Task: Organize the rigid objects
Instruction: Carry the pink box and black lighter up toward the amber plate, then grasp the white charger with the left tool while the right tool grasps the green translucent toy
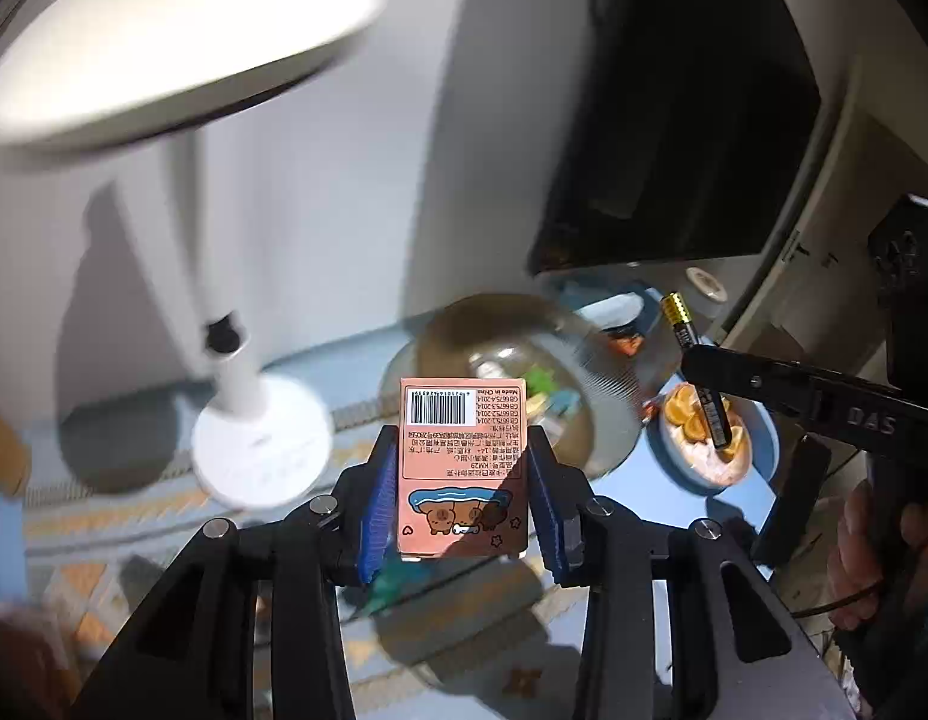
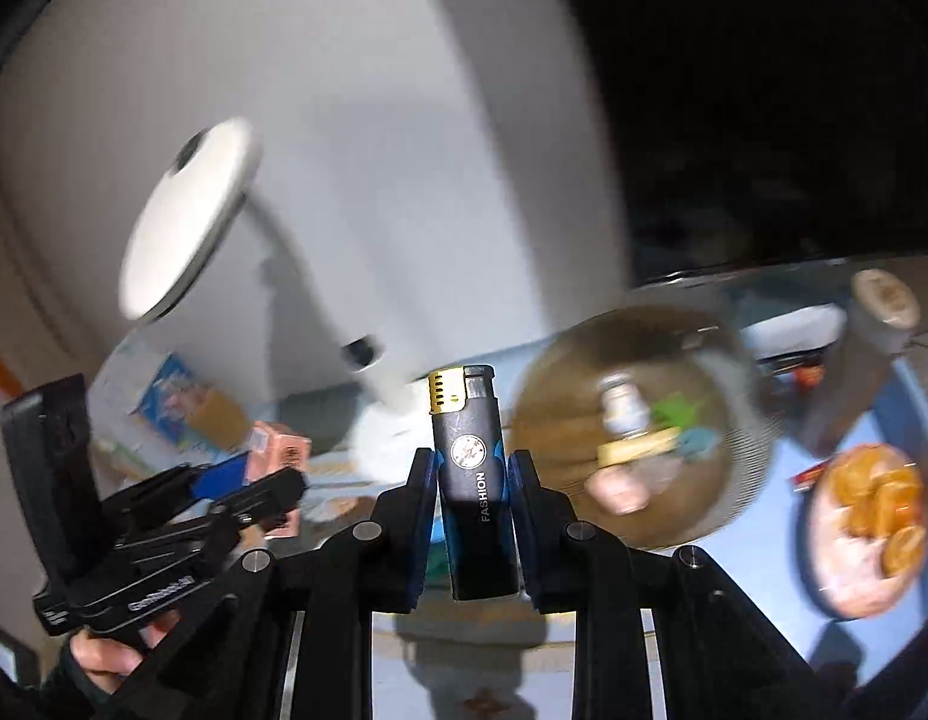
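I have my left gripper (image 1: 464, 480) clamped on the pink box (image 1: 464, 468) and my right gripper (image 2: 472, 510) clamped on the lighter (image 2: 471, 480), both lifted above the counter (image 1: 673, 498). Neither is placed yet; I judge the sorting unfinished.

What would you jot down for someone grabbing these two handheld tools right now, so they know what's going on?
Left gripper: shut on the pink box, held in the air, barcode end pointing away.
Right gripper: shut on the black lighter, upright, gold cap on top, also in the air.
On the table: a clear glass bowl with small items inside, a plate of orange slices, and a white desk lamp.
Done: both items are picked up.
Left: set each one down; neither is placed yet. The pictures don't show where they belong, and they're blurred.
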